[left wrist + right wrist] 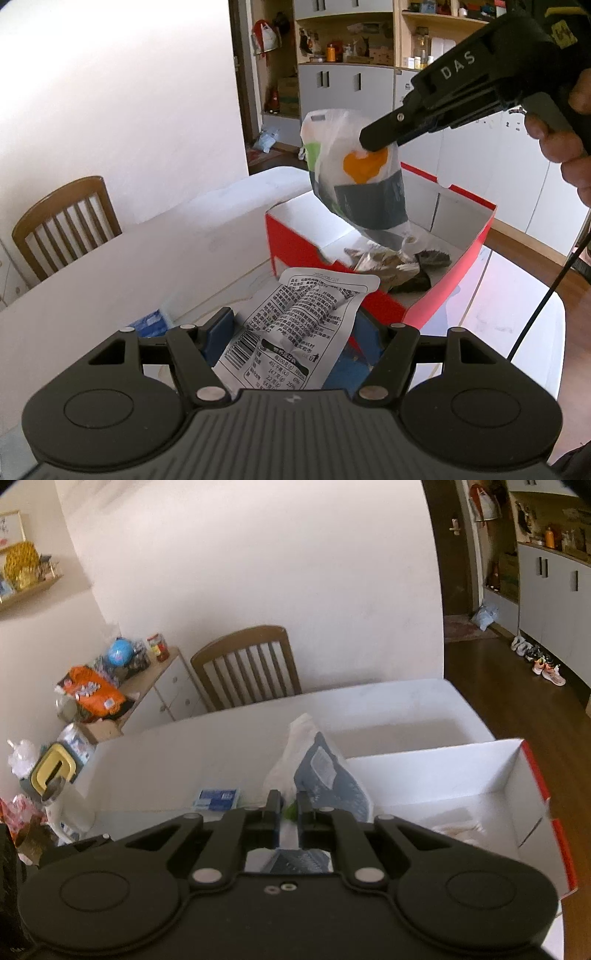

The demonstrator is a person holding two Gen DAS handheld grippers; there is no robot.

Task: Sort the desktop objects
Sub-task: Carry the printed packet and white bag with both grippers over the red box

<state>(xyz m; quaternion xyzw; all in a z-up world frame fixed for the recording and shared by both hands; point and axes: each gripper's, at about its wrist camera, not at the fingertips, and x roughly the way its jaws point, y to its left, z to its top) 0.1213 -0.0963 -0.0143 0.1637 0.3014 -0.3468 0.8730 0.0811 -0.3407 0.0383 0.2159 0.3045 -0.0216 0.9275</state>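
Nearest the left wrist camera, a silver packet [295, 332] printed with black text and a barcode sits between the left tool's [295, 332] blue pads [218, 334]; the jaws stand partly apart and both pads appear to press on the packet, which sticks up toward the red box [373, 310]. That box, white inside, rests on the white tabletop [110, 280] just beyond the packet. Inside the box lie crumpled dark and silvery wrappers [391, 266].

Above the box hangs a white pouch [358, 177] with an orange patch, a green patch and a dark band. The right tool [373, 142] pinches its top edge, jaws nearly together on the thin film, and the pouch's lower end hangs over the box's open top. A hand [565, 144] holds that tool's grip to the right of the box.

From the right wrist camera, the pouch [325, 764] rises between the right tool's [288, 805] fingers, with the box's white interior [461, 775] to its right. A small blue pack [218, 799] lies on the tabletop to the left of the box. Beyond the tabletop, further from the box, stands a wooden chair [247, 664] against the white wall.
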